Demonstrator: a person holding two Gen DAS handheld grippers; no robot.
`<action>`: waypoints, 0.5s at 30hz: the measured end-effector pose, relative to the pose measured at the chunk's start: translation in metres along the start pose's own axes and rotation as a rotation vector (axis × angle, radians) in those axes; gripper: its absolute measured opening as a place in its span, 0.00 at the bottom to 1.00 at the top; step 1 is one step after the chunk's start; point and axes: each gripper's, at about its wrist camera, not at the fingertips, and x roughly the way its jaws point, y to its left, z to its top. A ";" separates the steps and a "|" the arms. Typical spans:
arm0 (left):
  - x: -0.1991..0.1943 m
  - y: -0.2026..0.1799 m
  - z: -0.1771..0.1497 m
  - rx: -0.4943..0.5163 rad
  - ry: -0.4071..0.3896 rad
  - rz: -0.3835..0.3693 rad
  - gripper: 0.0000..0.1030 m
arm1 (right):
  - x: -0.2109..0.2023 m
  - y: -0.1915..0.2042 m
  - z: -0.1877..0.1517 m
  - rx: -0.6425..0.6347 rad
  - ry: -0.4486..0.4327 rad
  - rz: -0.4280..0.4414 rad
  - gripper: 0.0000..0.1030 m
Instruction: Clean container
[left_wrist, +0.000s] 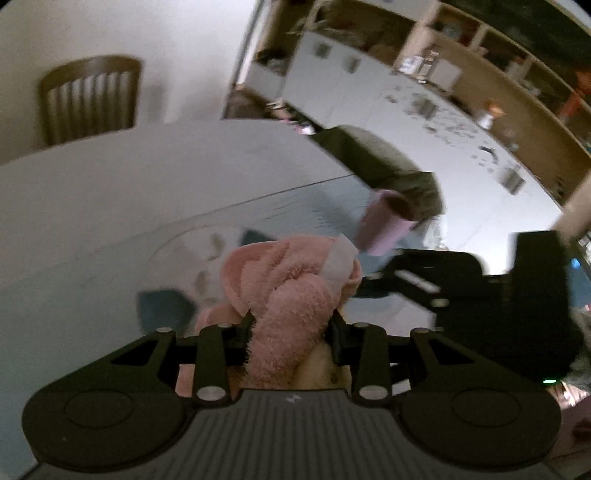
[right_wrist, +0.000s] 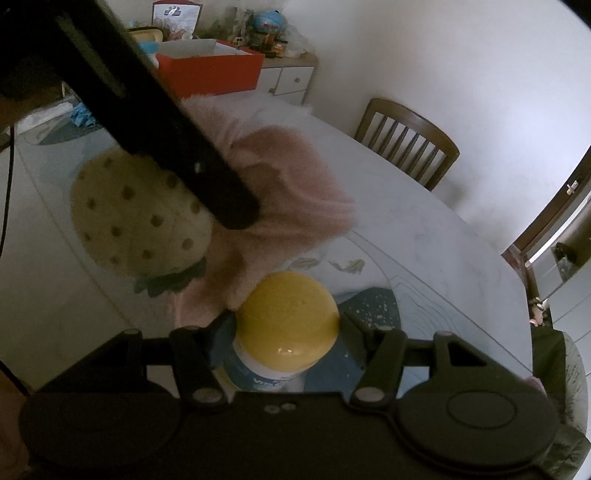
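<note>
Container with a rounded yellow lid (right_wrist: 288, 317) and a white-and-blue printed body sits between the jaws of my right gripper (right_wrist: 286, 325), which clamp its sides just under the lid, above the pale table (right_wrist: 424, 236). My left gripper (left_wrist: 291, 325) is pinched narrow on a fluffy pink terry cloth (left_wrist: 288, 291); a cream plush strawberry with brown dots (right_wrist: 136, 221) hangs with it, just left of the container. Wooden slat-back chair (right_wrist: 410, 140) at the far table edge.
</note>
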 end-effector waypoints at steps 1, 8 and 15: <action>0.001 -0.007 0.002 0.022 0.002 -0.009 0.35 | -0.002 0.002 -0.001 0.000 -0.001 0.000 0.59; 0.026 -0.036 0.006 0.143 0.044 -0.027 0.35 | -0.002 0.006 0.000 -0.015 -0.003 0.003 0.59; 0.047 -0.018 0.004 0.094 0.073 0.009 0.34 | 0.000 0.018 0.004 -0.028 -0.014 -0.002 0.59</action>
